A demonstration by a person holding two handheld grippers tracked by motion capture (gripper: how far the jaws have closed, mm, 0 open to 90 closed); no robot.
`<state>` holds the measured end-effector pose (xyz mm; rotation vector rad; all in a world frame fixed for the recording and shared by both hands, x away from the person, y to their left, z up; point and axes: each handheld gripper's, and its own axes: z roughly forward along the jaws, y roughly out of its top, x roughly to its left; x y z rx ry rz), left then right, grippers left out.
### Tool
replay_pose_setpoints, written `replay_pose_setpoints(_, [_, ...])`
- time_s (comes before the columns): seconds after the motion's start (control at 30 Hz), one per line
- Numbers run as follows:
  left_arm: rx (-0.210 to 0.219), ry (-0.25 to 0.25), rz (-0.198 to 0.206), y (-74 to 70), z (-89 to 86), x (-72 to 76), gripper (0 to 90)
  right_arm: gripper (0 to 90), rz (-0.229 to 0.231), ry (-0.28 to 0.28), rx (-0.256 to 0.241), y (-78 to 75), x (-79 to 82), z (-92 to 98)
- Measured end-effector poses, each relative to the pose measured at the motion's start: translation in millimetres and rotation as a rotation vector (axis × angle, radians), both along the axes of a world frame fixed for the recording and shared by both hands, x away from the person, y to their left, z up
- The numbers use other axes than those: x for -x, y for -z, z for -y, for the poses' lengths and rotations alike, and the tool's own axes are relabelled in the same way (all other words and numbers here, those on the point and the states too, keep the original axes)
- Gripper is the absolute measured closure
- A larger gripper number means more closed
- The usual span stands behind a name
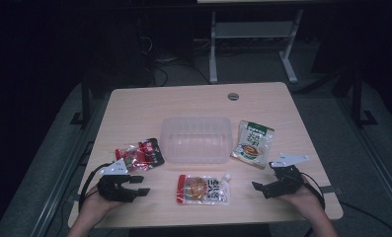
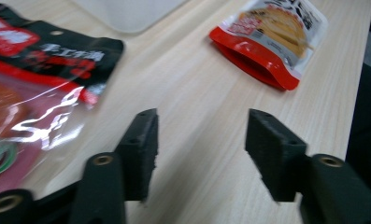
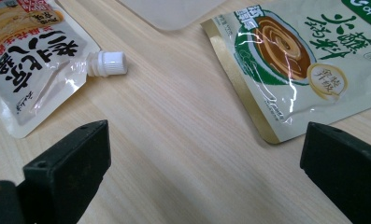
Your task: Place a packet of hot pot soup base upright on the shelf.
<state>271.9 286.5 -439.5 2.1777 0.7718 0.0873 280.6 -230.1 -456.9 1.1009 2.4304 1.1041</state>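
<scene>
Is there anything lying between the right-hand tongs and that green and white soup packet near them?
Nothing visible. The right tongs are open over bare table, and the green and white packet lies flat just ahead of them. The spouted pouch lies off to the other side, the clear tub beyond.

Hidden, cropped and unreadable items, all three views.
Left gripper view: the red-and-black clear plastic snack packet (image 2: 38, 88) runs off the left edge and is motion-blurred; the red-bottomed white spouted pouch (image 2: 272, 39) is cut by the top edge. Right gripper view: the green-and-white soup sachet with gold border (image 3: 304, 65) is cropped at top and right; the clear plastic rectangular container (image 3: 171, 11) shows one corner. High view: packet print too small to read; room beyond the tabletop (image 1: 149, 106) lost in darkness.
</scene>
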Motion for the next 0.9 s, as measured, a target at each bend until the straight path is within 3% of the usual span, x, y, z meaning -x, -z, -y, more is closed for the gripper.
replay_pose_setpoints(0.57, [0.033,-0.097,0.013,-17.1,-18.5,-12.8,88.9,1.5,0.003,0.037,-0.009,3.2,-2.1,1.6])
replay_pose_setpoints(0.73, [0.032,-0.114,0.022,-22.3,-19.7,-15.9,89.6,1.5,0.009,0.036,-0.008,1.6,-2.1,1.5])
replay_pose_setpoints(0.77, [0.018,-0.119,0.042,-25.1,-20.3,-18.3,89.6,1.5,0.013,0.032,-0.008,1.5,-2.3,1.1])
replay_pose_setpoints(0.9, [0.008,-0.14,0.056,-25.9,-21.4,-22.4,89.7,1.5,0.02,0.019,-0.003,0.4,-0.3,-1.9])
